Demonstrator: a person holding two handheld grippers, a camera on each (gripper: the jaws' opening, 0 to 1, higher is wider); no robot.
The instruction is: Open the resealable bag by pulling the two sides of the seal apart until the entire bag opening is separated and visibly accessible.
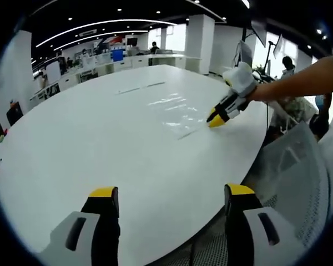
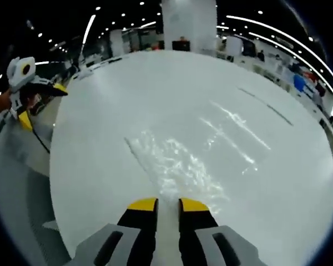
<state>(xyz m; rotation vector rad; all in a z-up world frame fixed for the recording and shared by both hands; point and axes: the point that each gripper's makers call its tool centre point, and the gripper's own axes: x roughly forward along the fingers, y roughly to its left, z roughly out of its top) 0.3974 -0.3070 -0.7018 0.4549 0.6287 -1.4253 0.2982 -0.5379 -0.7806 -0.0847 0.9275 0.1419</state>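
- Clear plastic, almost invisible but for its glare, marks the resealable bag (image 2: 177, 166), which lies flat on the white table (image 2: 100, 166).
- In the right gripper view the right gripper (image 2: 167, 206) has its 2 yellow-tipped jaws drawn narrow at the bag's near edge, with a pale strip between them; whether that strip is film actually pinched or just table showing through, I cannot tell.
- In the left gripper view the same gripper (image 1: 216, 119) sits low at the bag's (image 1: 175, 113) edge, tips touching or nearly touching the table (image 1: 100, 138), with a person's arm behind it.
- The left gripper (image 1: 172, 194) hangs well apart from the bag at the table's near rim, jaws wide and holding nothing; it also appears off to the side in the right gripper view (image 2: 39, 102).
- Judgement: the seal looks unopened, and only 1 side is attended.
- Risk: the narrow jaws may catch both layers together, so pulling would drag the whole bag instead of parting the seal.
- Risk: thin, slick film could slip from the pads, or tear if yanked.
- Risk: without the left gripper anchoring the opposite lip, the bag may slide across the smooth table.
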